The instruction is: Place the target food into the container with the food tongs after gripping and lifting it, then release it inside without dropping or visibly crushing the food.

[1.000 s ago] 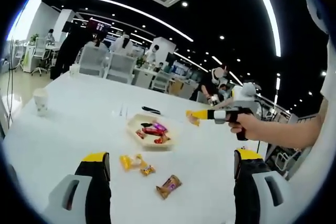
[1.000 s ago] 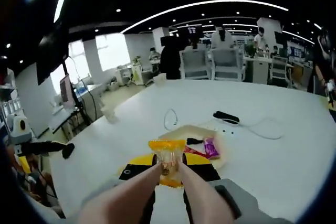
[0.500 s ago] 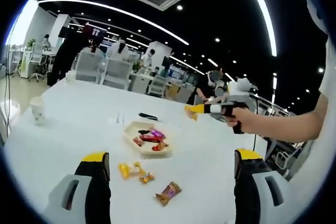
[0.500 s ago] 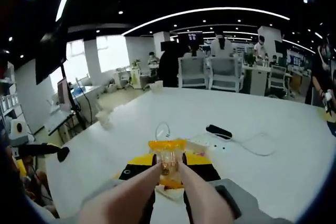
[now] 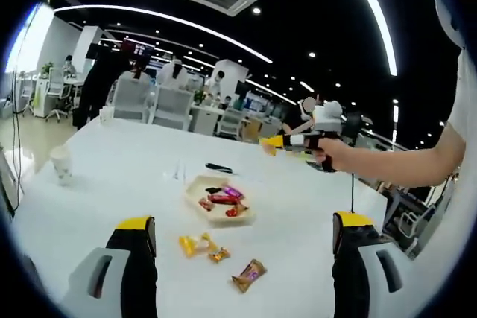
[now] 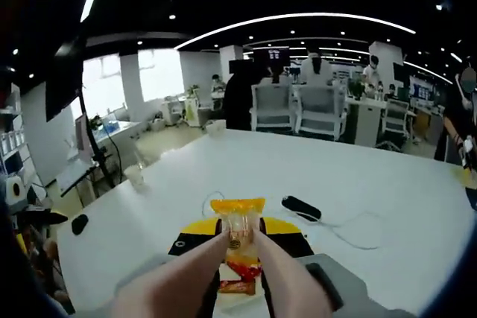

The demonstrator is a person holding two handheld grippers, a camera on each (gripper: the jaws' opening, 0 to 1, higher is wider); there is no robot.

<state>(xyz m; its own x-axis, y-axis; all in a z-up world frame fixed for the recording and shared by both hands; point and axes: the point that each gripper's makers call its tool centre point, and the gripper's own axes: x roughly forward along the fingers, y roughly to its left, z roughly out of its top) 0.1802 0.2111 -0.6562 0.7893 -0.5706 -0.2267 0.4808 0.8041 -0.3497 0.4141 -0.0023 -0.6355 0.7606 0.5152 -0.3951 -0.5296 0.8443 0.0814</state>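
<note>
White and broad, the counter (image 5: pixel 112 176) runs back toward an open office of chairs and desks under dark ceiling lights. On it, near the middle of the left gripper view, sits a shallow tray (image 5: pixel 219 200) already holding a few wrapped sweets. Closer to the camera, at about 6 o'clock from the tray, lie a yellow candy (image 5: pixel 195 243) and a brown wrapper (image 5: pixel 249 275), with a paper cup (image 5: pixel 62 164) well off at 9 o'clock and a dark remote (image 5: pixel 219 167) just beyond the tray.

The right hand-held gripper (image 6: pixel 239 237) is clenched on a pair of tongs (image 6: pixel 237 273), and the tongs' tips pinch a clear, orange-topped wrapped candy (image 6: pixel 238 223). In the left gripper view that same hand-held gripper (image 5: pixel 277 142) hangs in the air at about 1 o'clock from the tray, its long axis lying roughly level and pointing toward 9 o'clock, the candy at its tip.

From the right gripper view, the tray (image 6: pixel 240 288) lies straight down at 6 o'clock, partly hidden behind the tongs, so the candy looks to be above or just short of it. The coming move seems to be a lowering and a gentle opening over the tray.

The left hand-held gripper (image 5: pixel 238 258) stands released, jaws wide apart, holding nothing, and well back from the tray.
</note>
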